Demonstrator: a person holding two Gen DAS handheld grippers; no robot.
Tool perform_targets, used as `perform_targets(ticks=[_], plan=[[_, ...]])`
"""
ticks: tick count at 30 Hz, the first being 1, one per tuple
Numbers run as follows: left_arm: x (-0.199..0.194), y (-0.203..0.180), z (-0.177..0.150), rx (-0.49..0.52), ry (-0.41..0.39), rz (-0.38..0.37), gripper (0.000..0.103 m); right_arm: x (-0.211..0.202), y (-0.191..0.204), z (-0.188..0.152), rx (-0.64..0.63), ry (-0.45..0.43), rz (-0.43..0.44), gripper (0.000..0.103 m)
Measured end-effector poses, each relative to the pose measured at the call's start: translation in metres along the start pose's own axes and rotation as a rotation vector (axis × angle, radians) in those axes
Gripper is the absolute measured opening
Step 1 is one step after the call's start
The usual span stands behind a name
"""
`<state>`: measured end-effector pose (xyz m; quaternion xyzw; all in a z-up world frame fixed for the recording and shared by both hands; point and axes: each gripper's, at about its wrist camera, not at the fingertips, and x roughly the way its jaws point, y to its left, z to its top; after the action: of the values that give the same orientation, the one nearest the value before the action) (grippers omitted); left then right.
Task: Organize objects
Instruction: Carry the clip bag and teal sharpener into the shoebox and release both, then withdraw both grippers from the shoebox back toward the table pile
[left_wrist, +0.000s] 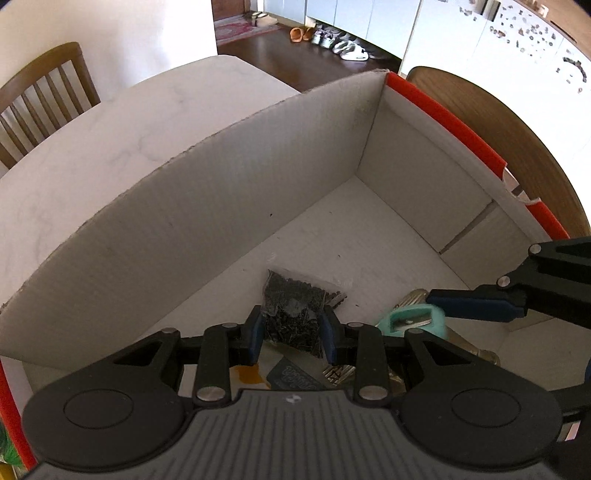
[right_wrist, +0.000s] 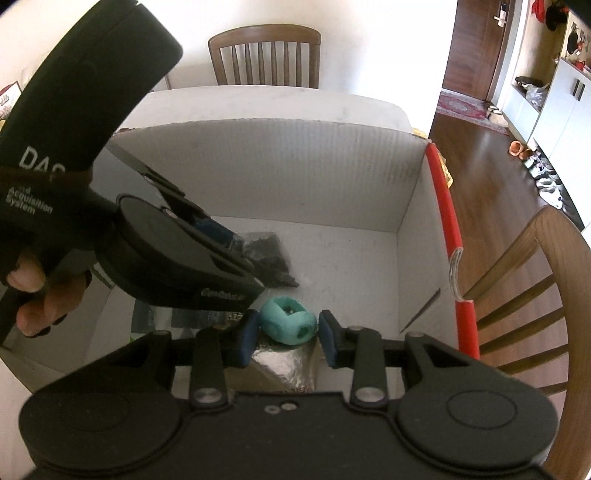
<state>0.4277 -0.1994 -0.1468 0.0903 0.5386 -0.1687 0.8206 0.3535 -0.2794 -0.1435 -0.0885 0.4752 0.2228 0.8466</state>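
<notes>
Cardboard box: white corrugated box with red edging (right_wrist: 406, 192) stands on the pale marble-look table (left_wrist: 110, 129); its high walls keep the loose small things together.
Left gripper (left_wrist: 291, 338): blue pads bracket the clear bag of dark screws (left_wrist: 291, 317), seemingly pinching it for a lift or a set-down.
Right gripper (right_wrist: 286, 332): jaws narrow around the teal rubbery block with holes (right_wrist: 288, 325), pads touching or nearly so.
Location: both items sit low inside the box, near silver foil packets (right_wrist: 280, 363).
</notes>
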Motion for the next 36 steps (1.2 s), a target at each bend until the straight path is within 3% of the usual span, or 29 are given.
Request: perform_targets(ticks=[10, 18, 36], plan=[[-0.019, 0.004, 0.002, -0.030, -0.051, 0.004, 0.031, -0.004, -0.006, 0.000, 0.010, -0.007, 0.012, 0.038], [-0.052, 0.007, -0.009, -0.063, -0.136, -0.001, 0.031, -0.025, -0.005, -0.006, 0.034, -0.063, 0.042, 0.042], [-0.142, 0.004, -0.065, -0.039, -0.337, 0.026, 0.031, -0.089, 0.018, -0.018, 0.075, -0.220, 0.045, 0.054]])
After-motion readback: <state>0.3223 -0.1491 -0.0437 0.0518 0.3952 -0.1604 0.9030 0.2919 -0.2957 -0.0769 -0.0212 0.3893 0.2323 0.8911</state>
